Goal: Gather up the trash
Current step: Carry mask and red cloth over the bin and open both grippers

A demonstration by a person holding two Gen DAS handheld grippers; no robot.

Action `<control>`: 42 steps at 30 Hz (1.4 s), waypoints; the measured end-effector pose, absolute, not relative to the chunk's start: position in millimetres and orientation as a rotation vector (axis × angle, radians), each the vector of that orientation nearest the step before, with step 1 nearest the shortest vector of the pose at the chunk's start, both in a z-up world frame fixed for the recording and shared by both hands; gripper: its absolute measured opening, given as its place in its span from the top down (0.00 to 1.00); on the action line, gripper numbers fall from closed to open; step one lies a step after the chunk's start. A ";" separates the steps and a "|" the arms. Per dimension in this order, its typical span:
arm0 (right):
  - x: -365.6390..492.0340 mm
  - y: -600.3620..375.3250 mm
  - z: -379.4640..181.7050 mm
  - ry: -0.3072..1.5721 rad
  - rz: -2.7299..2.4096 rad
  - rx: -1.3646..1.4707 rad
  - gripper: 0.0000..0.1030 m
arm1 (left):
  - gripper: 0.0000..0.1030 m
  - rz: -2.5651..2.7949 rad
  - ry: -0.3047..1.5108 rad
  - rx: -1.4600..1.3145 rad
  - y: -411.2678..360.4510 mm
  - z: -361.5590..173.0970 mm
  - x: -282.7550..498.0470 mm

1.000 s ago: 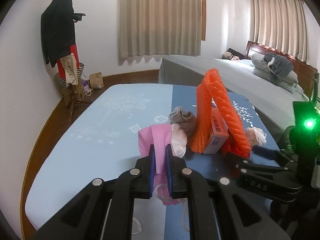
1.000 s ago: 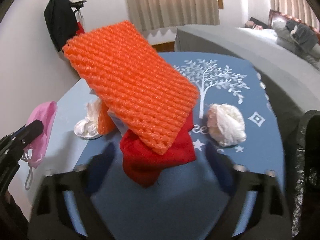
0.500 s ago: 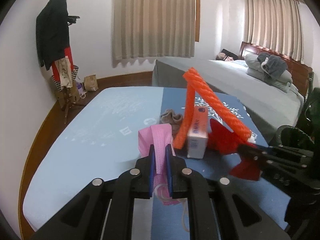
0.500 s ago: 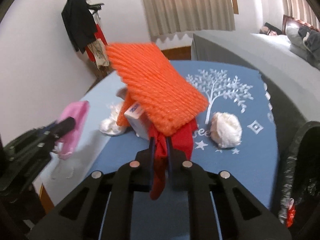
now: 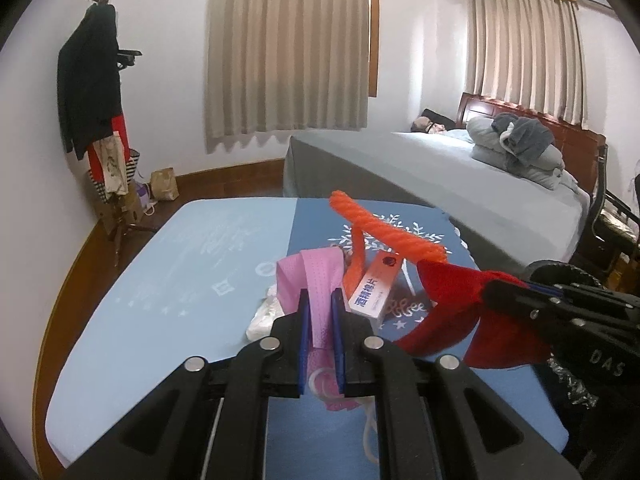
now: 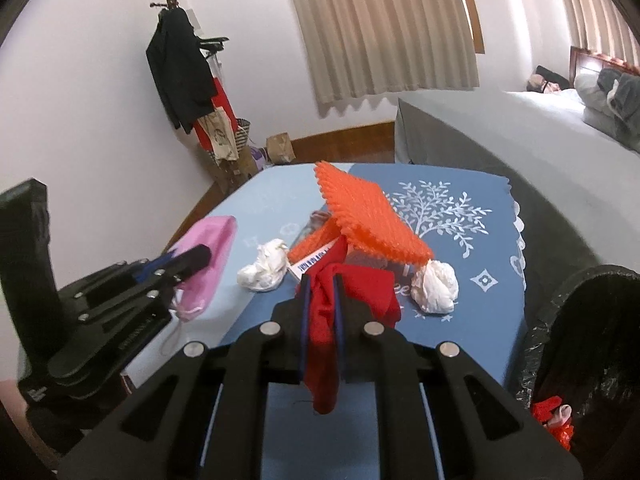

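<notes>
Two pieces of trash are now in our grippers at once, and both are lifted off the table (image 6: 472, 344). At about 9 o'clock in the right wrist view we see the left gripper (image 6: 202, 256) with its fingers clamped on the pink face mask (image 6: 208, 240); in its own view the mask (image 5: 316, 276) stands between the blue pads, and its ear loop hangs down below them. One second ago the right gripper was blurred in its approach to the red cloth, which lay under the orange foam net; now the right gripper (image 6: 321, 300) has its fingers closed tightly on the red cloth (image 6: 352, 284), and the cloth has come out and hangs free. The orange foam net (image 6: 368, 216) has stayed on the table, leaning over the small box (image 5: 374, 290), with one white tissue ball (image 6: 264, 266) at 10 o'clock from the pile and another tissue ball (image 6: 436, 286) at 3 o'clock. At 4 o'clock in the right view the bin with black bag (image 6: 580, 320) is near, and it already holds something red. We judge that both held pieces can go into the bin next; the net, the box and the tissues are left to collect.
</notes>
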State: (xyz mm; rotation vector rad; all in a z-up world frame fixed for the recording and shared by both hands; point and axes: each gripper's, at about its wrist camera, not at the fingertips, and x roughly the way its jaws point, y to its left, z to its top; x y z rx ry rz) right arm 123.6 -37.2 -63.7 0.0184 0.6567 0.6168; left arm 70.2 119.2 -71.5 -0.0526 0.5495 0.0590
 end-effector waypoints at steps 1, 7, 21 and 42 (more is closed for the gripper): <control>121.6 -38.9 -61.1 0.647 0.616 0.019 0.91 | 0.90 0.057 0.548 -0.051 118.5 -70.6 69.7; 114.7 -51.7 -41.7 0.602 0.611 0.033 0.91 | 0.90 0.040 0.533 -0.046 113.7 -63.1 67.4; 96.8 -104.5 -12.7 0.532 0.523 0.065 0.91 | 0.90 -0.072 0.482 -0.024 70.0 -38.9 67.9; 81.9 -259.3 -35.8 0.536 0.150 0.125 0.91 | 0.90 -0.424 0.464 0.034 -81.3 -36.8 95.4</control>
